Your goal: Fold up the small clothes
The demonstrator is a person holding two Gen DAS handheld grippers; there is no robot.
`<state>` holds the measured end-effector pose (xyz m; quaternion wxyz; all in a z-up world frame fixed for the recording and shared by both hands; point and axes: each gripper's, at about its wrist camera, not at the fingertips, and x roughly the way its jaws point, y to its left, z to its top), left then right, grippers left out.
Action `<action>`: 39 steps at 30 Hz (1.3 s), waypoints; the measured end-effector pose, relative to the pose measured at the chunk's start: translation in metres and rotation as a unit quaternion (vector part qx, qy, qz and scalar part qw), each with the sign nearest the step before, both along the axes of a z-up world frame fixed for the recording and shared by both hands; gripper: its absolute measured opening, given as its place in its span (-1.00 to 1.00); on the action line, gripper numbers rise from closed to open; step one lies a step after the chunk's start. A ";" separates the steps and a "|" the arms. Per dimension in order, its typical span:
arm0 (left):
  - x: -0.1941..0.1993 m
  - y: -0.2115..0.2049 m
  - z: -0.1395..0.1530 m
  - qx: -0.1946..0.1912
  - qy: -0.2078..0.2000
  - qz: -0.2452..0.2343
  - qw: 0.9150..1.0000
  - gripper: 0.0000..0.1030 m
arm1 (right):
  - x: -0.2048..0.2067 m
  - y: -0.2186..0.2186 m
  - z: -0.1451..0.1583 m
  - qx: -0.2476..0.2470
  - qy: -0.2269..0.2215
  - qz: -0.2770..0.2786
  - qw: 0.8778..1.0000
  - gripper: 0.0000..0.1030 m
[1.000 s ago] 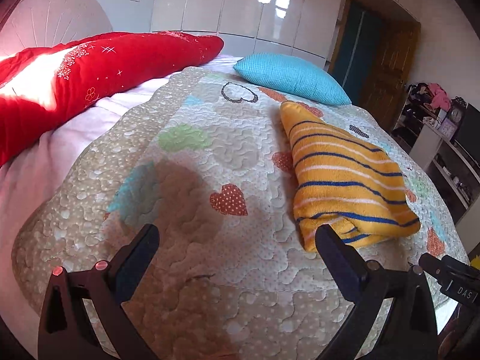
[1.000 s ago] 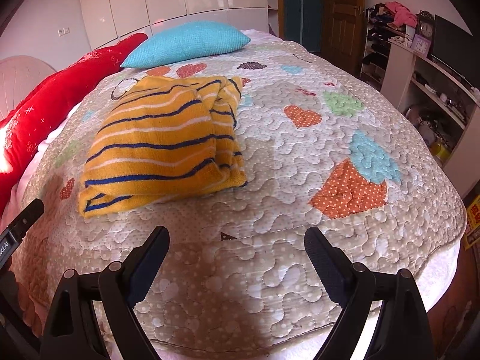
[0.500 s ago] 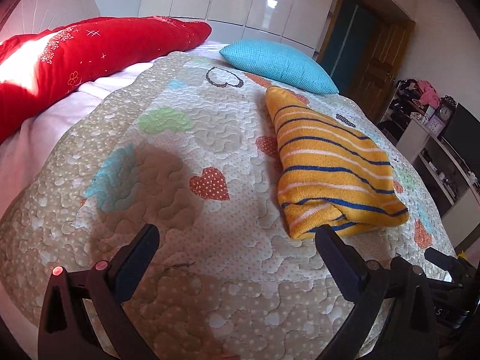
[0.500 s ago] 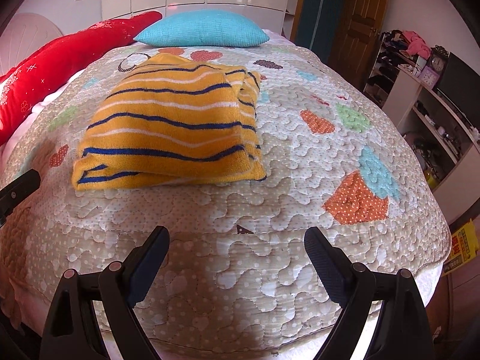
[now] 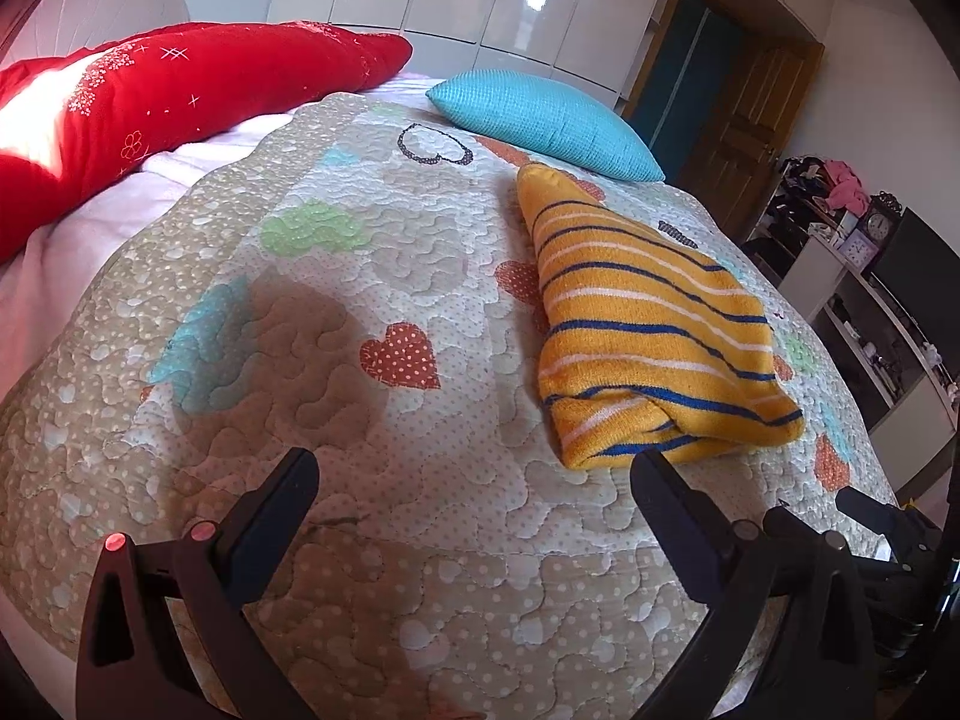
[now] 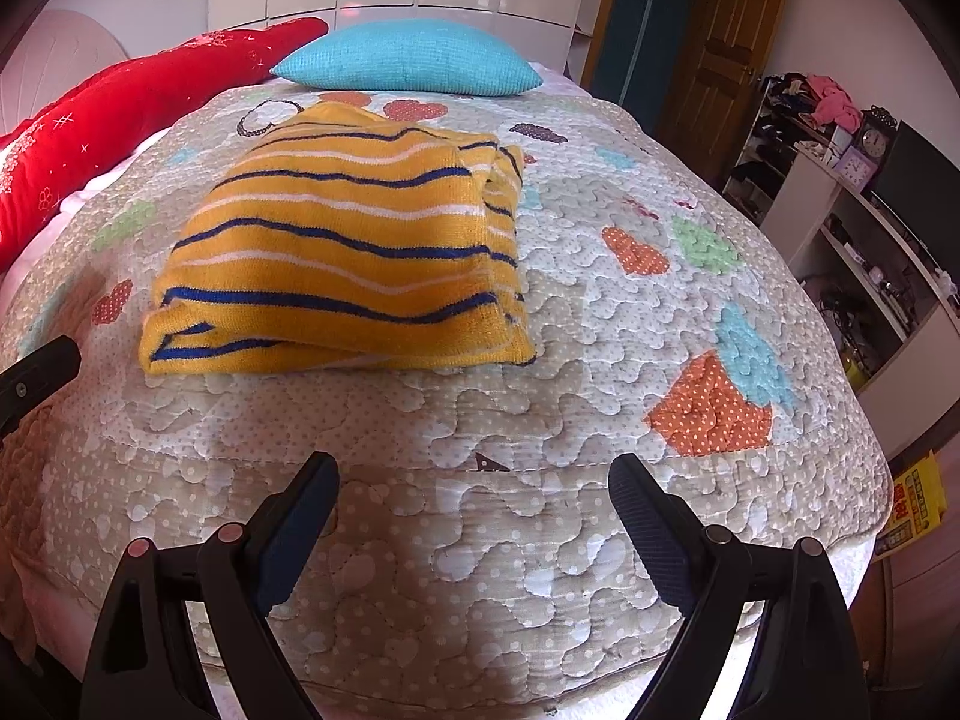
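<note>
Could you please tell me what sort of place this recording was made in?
Most likely a home bedroom: a bed under a heart-patterned quilt, a turquoise pillow at its far end, and glossy white wardrobe doors behind.

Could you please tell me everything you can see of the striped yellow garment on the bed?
The yellow garment looks like a soft knit, orange-yellow with thin blue and white stripes. It lies folded into a flat, layered bundle, its stacked edges showing at the near end. It rests on the quilted bedspread, nearer than the blue pillow. Neither open gripper touches it.

Both cameras sit low at the bed's [image 5: 420, 570] foot end, looking toward the blue pillow [image 5: 540, 120]; both see the striped sweater [image 6: 348, 252].
</note>
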<state>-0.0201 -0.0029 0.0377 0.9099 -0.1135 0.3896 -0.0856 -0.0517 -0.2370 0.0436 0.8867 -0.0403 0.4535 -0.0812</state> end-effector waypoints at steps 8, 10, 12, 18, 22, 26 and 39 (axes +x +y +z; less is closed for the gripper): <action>0.000 -0.001 -0.002 0.000 0.004 -0.004 1.000 1.00 | 0.001 0.000 -0.002 -0.002 0.002 0.000 1.000 0.82; 0.000 -0.002 -0.003 -0.001 0.005 -0.006 1.000 1.00 | 0.001 0.000 -0.002 -0.002 0.003 0.000 1.000 0.82; 0.000 -0.003 -0.003 -0.001 0.005 -0.008 1.000 1.00 | 0.002 0.000 -0.004 -0.003 0.005 0.001 1.000 0.82; -0.001 -0.006 -0.004 0.000 0.004 -0.012 1.000 1.00 | 0.003 0.000 -0.006 -0.006 0.006 0.003 1.000 0.82; -0.002 -0.008 -0.005 0.000 0.007 -0.013 1.000 1.00 | 0.003 0.000 -0.006 -0.007 0.004 0.003 1.000 0.82; -0.001 -0.009 -0.005 0.000 0.009 -0.016 1.000 1.00 | 0.003 0.000 -0.006 -0.007 0.005 0.003 1.000 0.82; -0.003 -0.012 -0.006 -0.001 0.010 -0.022 1.000 1.00 | 0.004 0.001 -0.006 -0.007 0.004 0.004 1.000 0.82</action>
